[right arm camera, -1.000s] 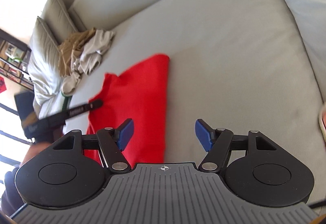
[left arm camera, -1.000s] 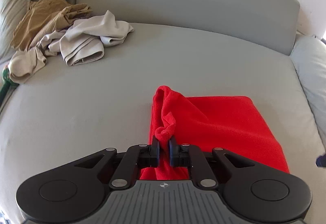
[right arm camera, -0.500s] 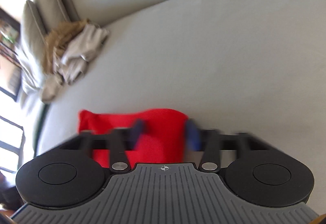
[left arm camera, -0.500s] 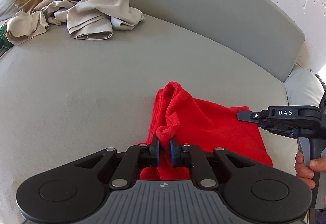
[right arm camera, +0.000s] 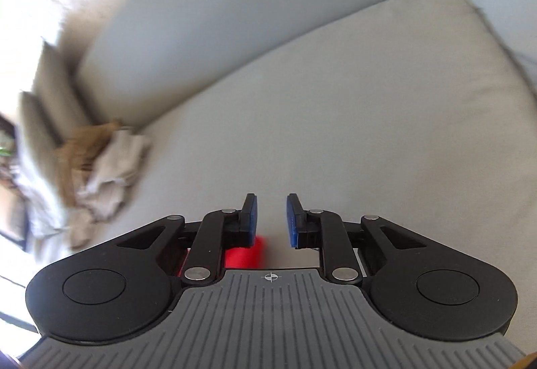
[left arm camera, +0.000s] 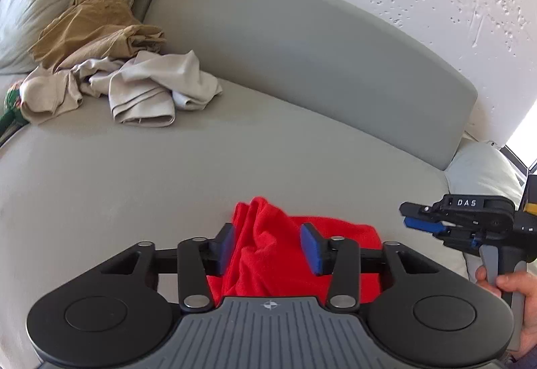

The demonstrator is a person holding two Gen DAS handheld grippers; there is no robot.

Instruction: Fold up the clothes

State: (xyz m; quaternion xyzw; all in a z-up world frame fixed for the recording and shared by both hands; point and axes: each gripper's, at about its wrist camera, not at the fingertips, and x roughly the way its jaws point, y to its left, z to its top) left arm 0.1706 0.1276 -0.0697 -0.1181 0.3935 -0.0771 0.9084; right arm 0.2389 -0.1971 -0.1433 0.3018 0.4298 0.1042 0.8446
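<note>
My left claw (left arm camera: 266, 248) hangs spread over the bunched red cloth (left arm camera: 268, 255) — nearest to it; my right claw (left arm camera: 411, 218), parted, empty, sits just right.

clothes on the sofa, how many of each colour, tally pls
red: 1, the red cloth between the open jaws of the left gripper
tan/brown: 1, the tan garment by the pillows
beige/grey: at least 2, the beige clothes crumpled in the pile; exact count is hard to tell
total: at least 4
</note>
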